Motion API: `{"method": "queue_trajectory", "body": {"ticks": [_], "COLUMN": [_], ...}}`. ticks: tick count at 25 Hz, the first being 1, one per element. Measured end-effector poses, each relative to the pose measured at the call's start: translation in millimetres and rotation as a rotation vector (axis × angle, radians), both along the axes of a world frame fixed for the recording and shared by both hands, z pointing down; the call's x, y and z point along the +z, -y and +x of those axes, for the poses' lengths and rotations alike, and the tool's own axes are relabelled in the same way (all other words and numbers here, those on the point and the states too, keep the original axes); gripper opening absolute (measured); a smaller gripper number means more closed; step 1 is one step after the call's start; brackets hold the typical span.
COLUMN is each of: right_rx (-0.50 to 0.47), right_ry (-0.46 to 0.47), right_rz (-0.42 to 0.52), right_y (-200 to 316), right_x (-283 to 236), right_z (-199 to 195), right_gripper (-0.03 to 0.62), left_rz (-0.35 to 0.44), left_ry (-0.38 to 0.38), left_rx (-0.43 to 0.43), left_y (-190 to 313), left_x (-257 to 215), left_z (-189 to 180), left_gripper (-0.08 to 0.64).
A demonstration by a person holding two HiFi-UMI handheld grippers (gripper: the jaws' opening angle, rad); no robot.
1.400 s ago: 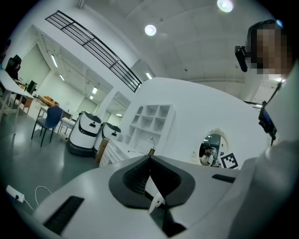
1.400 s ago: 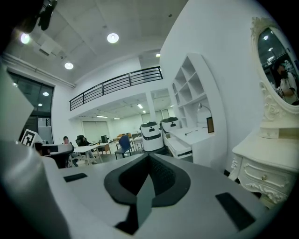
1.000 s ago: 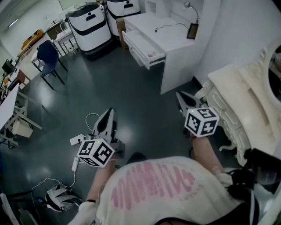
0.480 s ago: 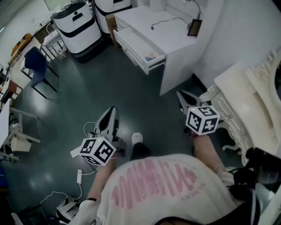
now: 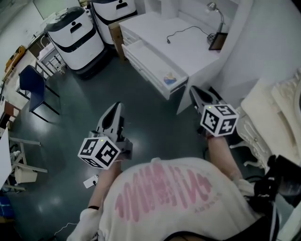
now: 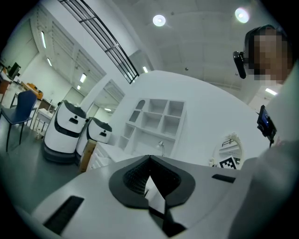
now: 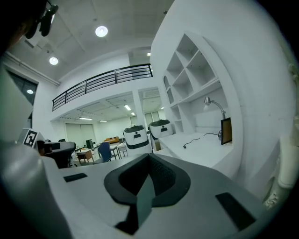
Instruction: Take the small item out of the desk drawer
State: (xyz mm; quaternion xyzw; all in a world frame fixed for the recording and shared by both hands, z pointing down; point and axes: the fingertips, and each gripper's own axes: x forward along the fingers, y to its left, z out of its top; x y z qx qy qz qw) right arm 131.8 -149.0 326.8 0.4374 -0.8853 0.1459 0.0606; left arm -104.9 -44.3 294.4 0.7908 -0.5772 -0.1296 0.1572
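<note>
Nearer than before, we carry the left gripper (image 5: 114, 112) and right gripper (image 5: 197, 95), jaws together and empty while walking, toward the open white desk drawer (image 5: 146, 63) at twelve o'clock, which holds the small blue-yellow item (image 5: 170, 78).

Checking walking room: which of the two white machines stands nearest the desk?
The machine at the head view's top edge, next to the desk; the other machine stands further left.

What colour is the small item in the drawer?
Small item: mostly blue, some pale yellow; clearest in head view.
</note>
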Motion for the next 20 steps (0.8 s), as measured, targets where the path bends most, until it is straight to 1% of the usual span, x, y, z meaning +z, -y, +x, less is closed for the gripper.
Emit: {"method": "queue_trajectory", "body": {"ticks": [3, 5, 9, 13, 15, 17, 20], "right_rx": [0.020, 0.021, 0.024, 0.035, 0.041, 0.041, 0.038], "right_ry": [0.000, -0.014, -0.051, -0.097, -0.116, -0.132, -0.147], "right_rz": [0.006, -0.016, -0.094, -0.137, -0.147, -0.154, -0.177], "right_y": [25.0, 38.2, 66.2, 98.6, 120.0, 144.8, 182.1], "right_x": [1.5, 11.1, 47.7, 79.3, 89.0, 96.9, 111.7], "right_z": [-18.9, -28.6, -34.6, -42.3, -45.7, -49.1, -55.0], "right_gripper": [0.015, 0.015, 0.016, 0.015, 0.015, 0.017, 0.016], "left_rz": [0.014, 0.001, -0.066, -0.146, -0.172, -0.181, -0.180], "left_ry": [-0.020, -0.033, -0.041, -0.060, -0.071, -0.067, -0.035], "left_rx": [0.009, 0.019, 0.049, 0.028, 0.017, 0.009, 0.015], "left_y": [29.2, 47.3, 78.2, 100.7, 114.6, 132.5, 165.3], "left_x": [-0.6, 5.4, 38.5, 76.4, 89.2, 95.2, 99.2], "left_z": [-23.7, -32.2, -34.0, -52.3, -64.0, -75.0, -87.9], "left_gripper": [0.028, 0.028, 0.029, 0.029, 0.029, 0.029, 0.029]}}
